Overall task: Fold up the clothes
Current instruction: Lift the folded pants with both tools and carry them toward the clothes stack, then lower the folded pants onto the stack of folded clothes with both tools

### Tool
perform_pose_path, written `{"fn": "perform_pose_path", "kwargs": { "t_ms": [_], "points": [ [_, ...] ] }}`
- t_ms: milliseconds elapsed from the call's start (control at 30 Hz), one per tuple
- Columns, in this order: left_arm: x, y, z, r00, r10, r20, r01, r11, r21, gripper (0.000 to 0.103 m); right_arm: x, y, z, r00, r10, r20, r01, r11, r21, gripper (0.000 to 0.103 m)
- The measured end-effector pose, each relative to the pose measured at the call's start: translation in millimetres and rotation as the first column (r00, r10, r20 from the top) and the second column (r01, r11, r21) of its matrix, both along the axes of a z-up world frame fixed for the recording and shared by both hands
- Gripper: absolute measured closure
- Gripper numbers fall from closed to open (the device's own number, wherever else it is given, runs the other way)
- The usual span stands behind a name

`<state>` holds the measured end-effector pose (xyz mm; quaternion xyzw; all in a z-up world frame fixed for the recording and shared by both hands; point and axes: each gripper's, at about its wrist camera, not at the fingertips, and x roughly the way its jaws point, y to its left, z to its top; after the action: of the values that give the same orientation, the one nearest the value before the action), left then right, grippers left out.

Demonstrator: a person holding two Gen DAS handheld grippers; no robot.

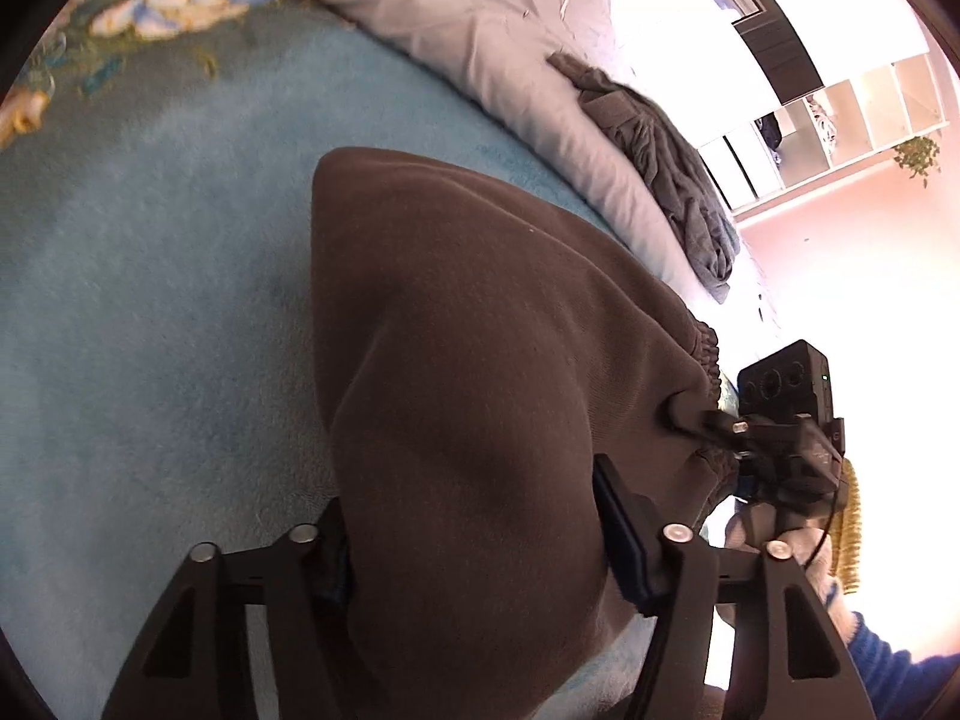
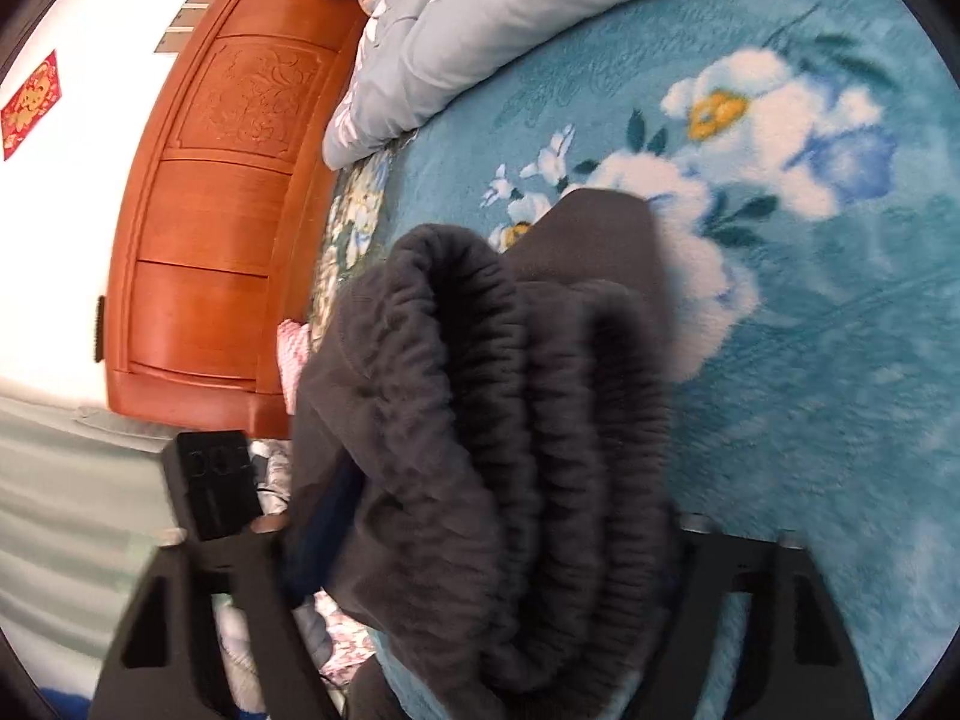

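Both claws are gripping the brown trousers [image 1: 480,360]: left claw [image 1: 474,546] pinching the cloth, right claw [image 2: 480,546] clamping the bunched waistband [image 2: 480,420] above the blue blanket [image 2: 810,390].

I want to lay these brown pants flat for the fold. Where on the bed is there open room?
The blue floral blanket lies bare to the left of the brown pants, up to the grey duvet. In the right wrist view it is bare past the waistband too. Crowded: the duvet edge with the crumpled grey garment.
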<state>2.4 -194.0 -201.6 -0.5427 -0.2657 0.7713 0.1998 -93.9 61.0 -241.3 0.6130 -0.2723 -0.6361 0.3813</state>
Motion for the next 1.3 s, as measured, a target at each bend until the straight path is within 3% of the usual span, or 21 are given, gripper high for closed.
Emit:
{"fn": "perform_pose_path", "kwargs": {
  "t_ms": [133,333,533,733,933,1067,1200,1300],
  "points": [
    [11.7,10.0,41.1,0.997,-0.033,-0.071,0.03,0.999,-0.033,0.04,6.9,14.7,22.5,1.0,-0.018,-0.008,0.017,0.998,-0.067,0.036],
    [35.1,44.0,126.4,0.97,-0.119,-0.211,0.105,0.991,-0.077,0.04,29.4,52.7,99.8,0.991,-0.036,-0.126,0.017,0.989,-0.146,0.037],
    [56.3,121.6,206.2,0.908,-0.25,-0.336,0.224,0.968,-0.115,0.04,55.8,129.6,185.5,0.964,-0.102,-0.245,0.066,0.986,-0.151,0.036],
    [76.9,236.4,258.5,0.821,-0.4,-0.408,0.399,0.912,-0.092,0.04,95.5,251.1,257.2,0.924,-0.204,-0.322,0.183,0.979,-0.094,0.036],
    [100.4,371.2,274.9,0.724,-0.558,-0.406,0.59,0.806,-0.054,0.04,143.7,380.3,311.1,0.879,-0.304,-0.368,0.331,0.944,0.01,0.035],
    [119.1,448.0,267.6,0.678,-0.637,-0.366,0.68,0.733,-0.017,0.04,173.0,452.2,319.1,0.859,-0.368,-0.356,0.42,0.904,0.079,0.035],
    [129.5,504.1,251.3,0.653,-0.694,-0.302,0.735,0.677,0.034,0.039,196.7,510.4,316.5,0.842,-0.431,-0.325,0.49,0.863,0.126,0.035],
    [140.6,529.5,237.8,0.661,-0.709,-0.245,0.743,0.664,0.086,0.039,207.2,544.0,312.9,0.831,-0.458,-0.314,0.522,0.838,0.16,0.035]
  ]
}}
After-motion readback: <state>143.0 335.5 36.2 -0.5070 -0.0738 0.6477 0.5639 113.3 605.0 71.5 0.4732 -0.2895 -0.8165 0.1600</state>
